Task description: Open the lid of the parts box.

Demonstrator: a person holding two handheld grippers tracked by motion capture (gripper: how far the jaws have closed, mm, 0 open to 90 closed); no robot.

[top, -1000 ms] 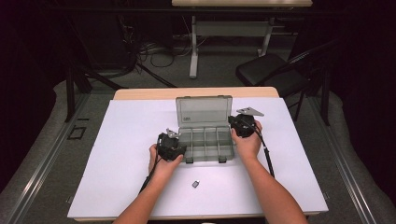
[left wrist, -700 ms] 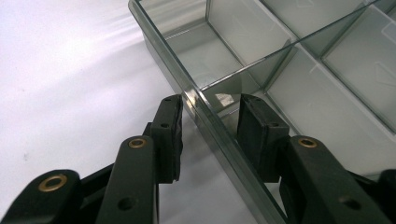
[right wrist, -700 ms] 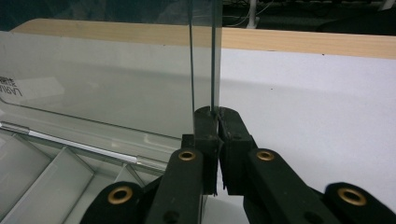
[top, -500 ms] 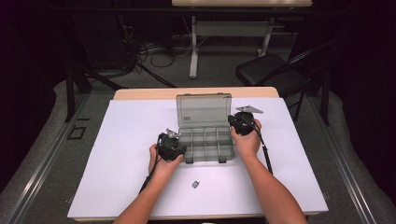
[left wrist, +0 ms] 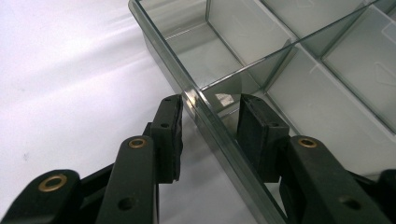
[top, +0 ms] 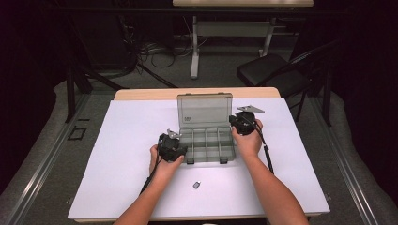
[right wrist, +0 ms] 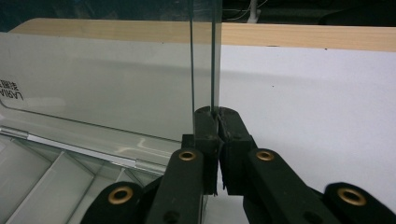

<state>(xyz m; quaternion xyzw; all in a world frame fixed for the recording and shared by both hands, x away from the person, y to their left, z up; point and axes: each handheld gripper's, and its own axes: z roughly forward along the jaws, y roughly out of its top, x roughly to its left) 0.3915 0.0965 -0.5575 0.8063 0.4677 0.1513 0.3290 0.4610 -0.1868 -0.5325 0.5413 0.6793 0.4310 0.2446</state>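
From the high view, a white sheet (top: 117,164) covers a wooden table (top: 141,93). The room around it is dark. A grey floor, a black chair (top: 272,75) and some cables (top: 155,51) lie behind the table. A clear box (top: 206,140) sits in the middle of the sheet. Its long side runs left to right. Its lid (top: 204,108) stands up at the back, and the open side faces the person. The left gripper (top: 172,147) is at the box's left front corner. The right gripper (top: 241,122) is at the lid's right edge. A small dark bit (top: 196,185) lies on the sheet in front of the box, apart from it. Nothing blocks the grippers.

In the left gripper view, the jaws are a little apart. One pad (left wrist: 170,126) is outside the box wall (left wrist: 196,105) and the other is inside. The wall runs between them. I cannot tell if they squeeze it. The box's cells look empty.

In the right gripper view, the jaws are pressed nearly together on the thin edge of the lid (right wrist: 93,88). The lid stands straight up. The cells (right wrist: 51,182) lie low on the left. The white sheet (right wrist: 317,93) is on the right, and the wooden table edge (right wrist: 303,37) is behind.
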